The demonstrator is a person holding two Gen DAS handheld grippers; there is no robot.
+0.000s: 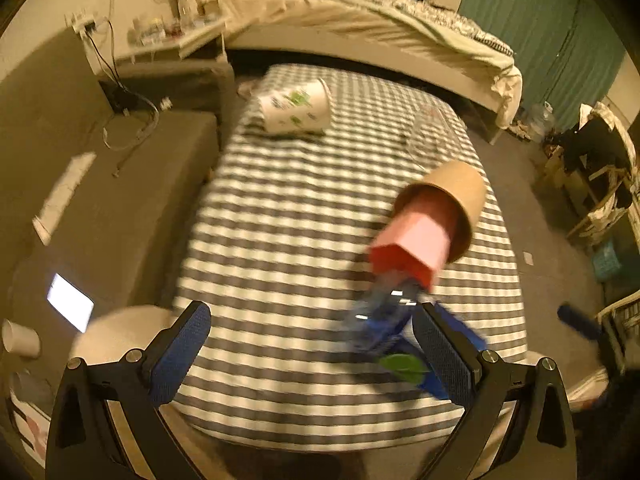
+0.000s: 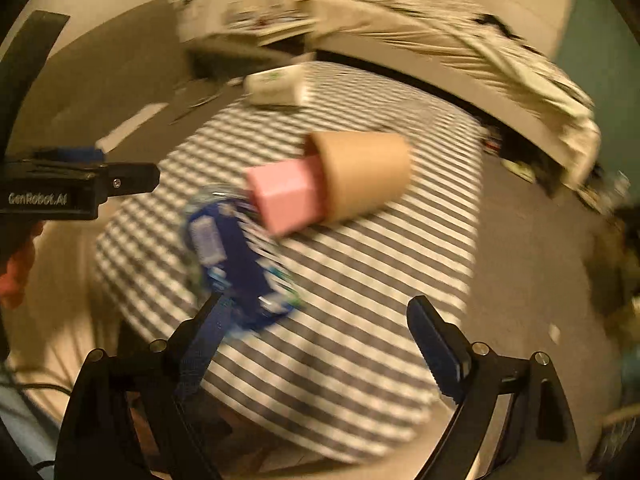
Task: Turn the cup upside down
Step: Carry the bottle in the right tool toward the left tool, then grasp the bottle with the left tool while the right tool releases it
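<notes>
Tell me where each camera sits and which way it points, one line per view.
Left wrist: rides the left tool, looking forward and down over the striped table; both its fingers show, spread apart.
Right wrist: rides the right tool, same heading; its spread fingers show, with the left tool at the left edge.
Shared: brown cup lying over a pink box, blue packet, white printed cup.

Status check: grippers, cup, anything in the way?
Left gripper open, right gripper open. Brown cup on its side, pink box sticking out. Blue packet beside it.

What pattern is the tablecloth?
Grey-and-white checks on the tablecloth; clearest in the left wrist view.
</notes>
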